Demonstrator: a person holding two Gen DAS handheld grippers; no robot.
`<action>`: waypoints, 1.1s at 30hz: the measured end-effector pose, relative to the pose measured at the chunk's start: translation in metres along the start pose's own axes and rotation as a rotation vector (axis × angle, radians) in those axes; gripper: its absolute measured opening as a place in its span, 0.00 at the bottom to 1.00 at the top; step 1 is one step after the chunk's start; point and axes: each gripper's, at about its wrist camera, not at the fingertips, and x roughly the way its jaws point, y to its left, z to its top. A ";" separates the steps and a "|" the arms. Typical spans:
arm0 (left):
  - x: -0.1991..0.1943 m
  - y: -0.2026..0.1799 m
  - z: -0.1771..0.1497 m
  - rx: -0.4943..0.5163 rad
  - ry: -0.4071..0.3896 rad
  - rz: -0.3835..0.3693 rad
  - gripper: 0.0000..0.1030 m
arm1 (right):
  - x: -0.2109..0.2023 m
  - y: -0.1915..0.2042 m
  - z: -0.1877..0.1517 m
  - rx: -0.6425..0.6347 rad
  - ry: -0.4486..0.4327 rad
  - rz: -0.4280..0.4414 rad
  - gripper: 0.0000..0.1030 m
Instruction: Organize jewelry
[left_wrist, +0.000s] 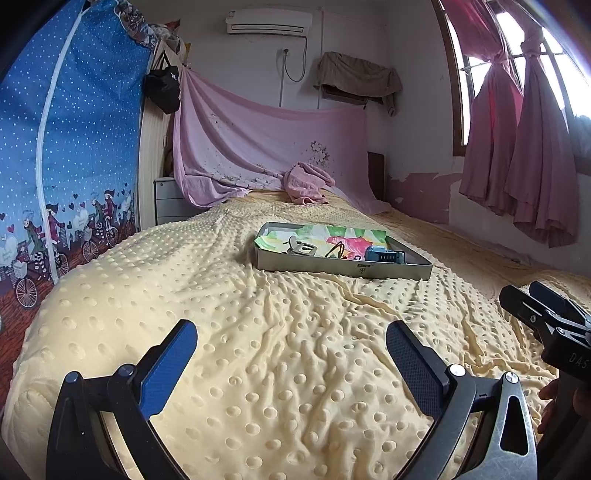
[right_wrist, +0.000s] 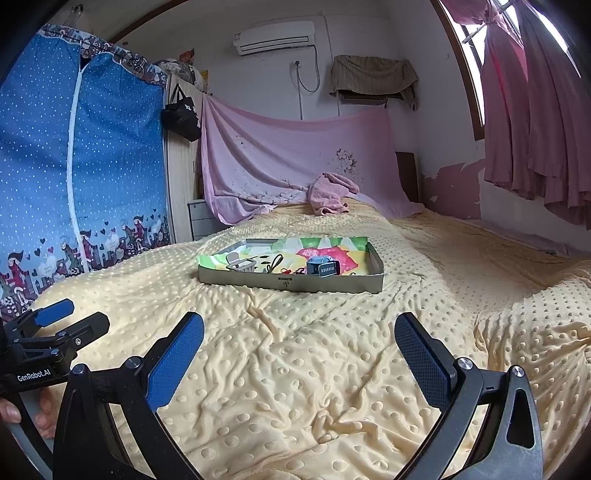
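A shallow grey tray (left_wrist: 343, 268) (right_wrist: 291, 283) lined with colourful paper sits on the yellow dotted blanket in the middle of the bed. Inside lie a small blue box (left_wrist: 384, 255) (right_wrist: 324, 268), a silver clip-like piece (left_wrist: 301, 247) (right_wrist: 242, 265) and thin dark loops of jewelry (left_wrist: 334, 251) (right_wrist: 275, 263). My left gripper (left_wrist: 291, 341) is open and empty, well short of the tray. My right gripper (right_wrist: 299, 334) is open and empty, also short of the tray. Each gripper shows at the edge of the other's view (left_wrist: 543, 314) (right_wrist: 55, 325).
The yellow blanket (left_wrist: 258, 332) (right_wrist: 314, 369) covers the bed, bunched up at right. A pink towel (left_wrist: 306, 182) lies at the headboard under a hung pink sheet. A blue fabric wardrobe (left_wrist: 66, 147) stands left; pink curtains (left_wrist: 517, 147) hang right.
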 end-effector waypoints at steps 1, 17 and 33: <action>0.000 0.001 0.000 -0.003 0.000 0.000 1.00 | 0.000 0.000 0.000 0.001 -0.001 -0.001 0.99; 0.000 0.003 -0.001 -0.005 -0.002 0.005 1.00 | -0.003 0.004 0.001 -0.001 -0.012 -0.003 0.99; -0.003 0.002 0.002 0.003 -0.013 0.002 1.00 | -0.001 0.008 0.000 0.001 -0.006 0.014 0.99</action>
